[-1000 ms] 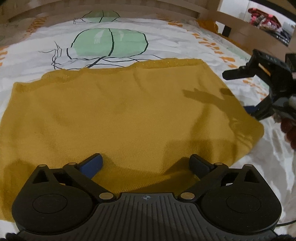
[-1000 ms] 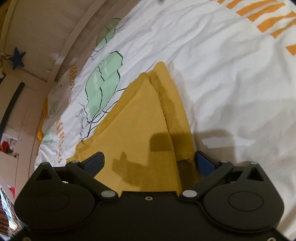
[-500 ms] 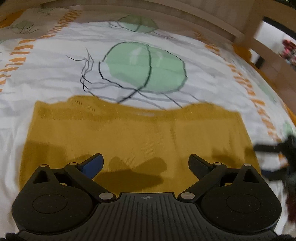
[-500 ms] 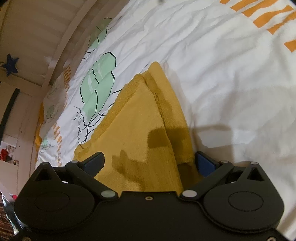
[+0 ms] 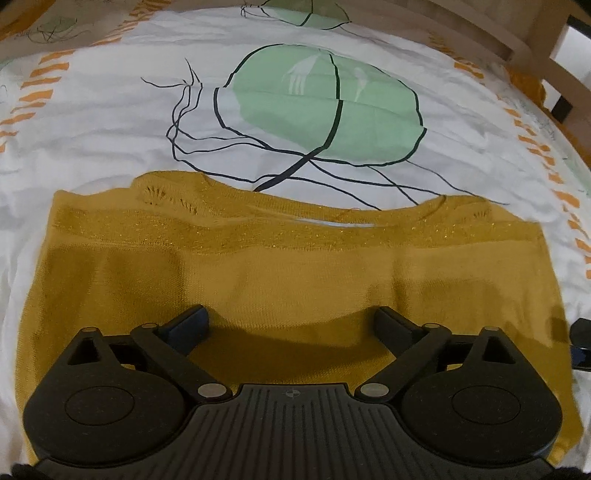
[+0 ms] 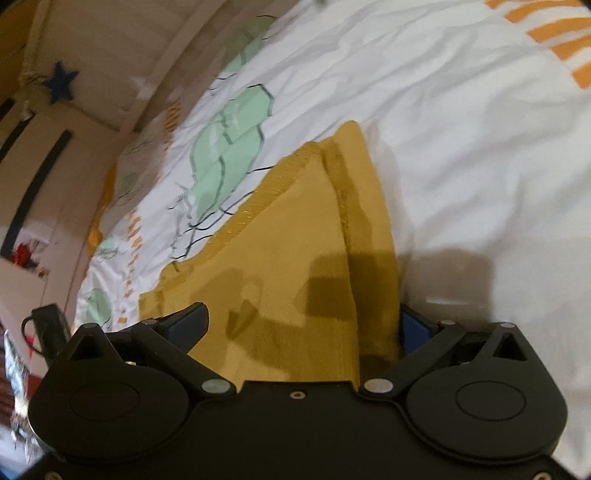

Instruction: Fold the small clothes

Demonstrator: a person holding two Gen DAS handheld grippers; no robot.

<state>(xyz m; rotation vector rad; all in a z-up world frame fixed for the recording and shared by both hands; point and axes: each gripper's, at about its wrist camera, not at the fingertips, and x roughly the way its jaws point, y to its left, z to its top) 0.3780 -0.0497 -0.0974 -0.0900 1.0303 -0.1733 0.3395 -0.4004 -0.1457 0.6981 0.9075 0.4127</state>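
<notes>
A mustard-yellow knitted garment [image 5: 288, 266] lies folded flat on the white printed bedsheet [image 5: 92, 122], its glittery band and neckline at the far edge. My left gripper [image 5: 291, 325] hovers open over its near middle, nothing between the fingers. In the right wrist view the same garment [image 6: 295, 236] shows its folded right-hand edge, a narrow flap lying along it. My right gripper [image 6: 303, 321] stands open low over that edge, with cloth between its spread fingers. The right gripper's tip [image 5: 580, 343] peeks in at the left wrist view's right border.
A wooden bed frame [image 5: 517, 33] runs along the far right. The sheet carries a green leaf print [image 5: 325, 107] beyond the garment. In the right wrist view a wooden wall with a blue star [image 6: 61, 83] and a black device with cable [image 6: 48, 325] sit at left.
My left gripper swung left and pulled back, now facing the garment's neckline squarely. The right gripper tilted a little and stayed over the folded edge. Both stayed open.
</notes>
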